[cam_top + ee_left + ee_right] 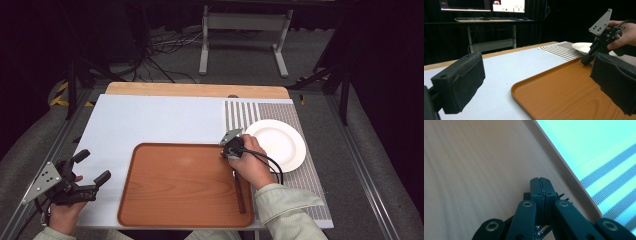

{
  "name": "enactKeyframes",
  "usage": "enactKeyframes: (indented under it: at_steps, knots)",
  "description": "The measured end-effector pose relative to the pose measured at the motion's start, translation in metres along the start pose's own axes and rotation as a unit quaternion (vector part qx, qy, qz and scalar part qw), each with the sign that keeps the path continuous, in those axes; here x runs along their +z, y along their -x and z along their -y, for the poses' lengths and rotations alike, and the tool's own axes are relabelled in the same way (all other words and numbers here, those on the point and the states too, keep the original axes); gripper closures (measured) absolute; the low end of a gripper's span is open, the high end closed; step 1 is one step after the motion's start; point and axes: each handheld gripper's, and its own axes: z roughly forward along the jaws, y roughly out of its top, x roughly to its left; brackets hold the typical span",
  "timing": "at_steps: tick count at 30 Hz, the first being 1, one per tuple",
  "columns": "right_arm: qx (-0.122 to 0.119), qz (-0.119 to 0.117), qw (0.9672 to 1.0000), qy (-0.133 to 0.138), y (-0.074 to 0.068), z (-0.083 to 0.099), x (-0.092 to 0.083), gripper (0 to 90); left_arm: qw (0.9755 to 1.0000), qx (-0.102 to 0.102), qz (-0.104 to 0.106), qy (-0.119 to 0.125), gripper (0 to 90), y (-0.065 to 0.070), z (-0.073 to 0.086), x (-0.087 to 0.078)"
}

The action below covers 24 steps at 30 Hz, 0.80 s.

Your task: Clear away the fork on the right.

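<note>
An orange-brown tray (185, 185) lies at the table's near middle. My right gripper (226, 152) is low over the tray's far right corner, its jaws shut on a fork. The fork's dark handle (240, 195) runs back under the hand along the tray's right side. In the right gripper view the jaws (541, 181) are pressed together above the wood, and the tines (562, 195) peek out beside them. My left gripper (94, 166) stands open with nothing in it, off the tray's left edge. Its pads (461, 80) frame the tray (564, 95) and the right gripper (585, 61).
A white plate (277, 142) rests on a striped grey placemat (310, 175) just right of the tray, close to the right hand. A pale blue mat (150, 120) covers the table behind and left of the tray. A desk with monitors (484, 5) stands beyond the table.
</note>
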Motion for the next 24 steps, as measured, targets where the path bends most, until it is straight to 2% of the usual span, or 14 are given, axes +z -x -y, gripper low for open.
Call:
enactKeyframes:
  at_steps: [6,18,24]
  knots:
    - [0.017,0.003,0.9998,-0.006,0.003,0.0046,-0.002,90.0,1.0,0.0,0.0,0.0,0.2,0.0001,0.0001,0.0001]
    - [0.032,0.015,0.9993,-0.011,0.0067,0.0086,-0.0052,89.0,1.0,0.001,0.001,-0.002,0.2,-0.0001,-0.0001,0.0002]
    - [0.039,0.015,0.9991,0.003,0.0068,0.0078,-0.0098,85.0,1.0,0.001,0.0,-0.003,0.2,-0.0001,0.0002,0.0003]
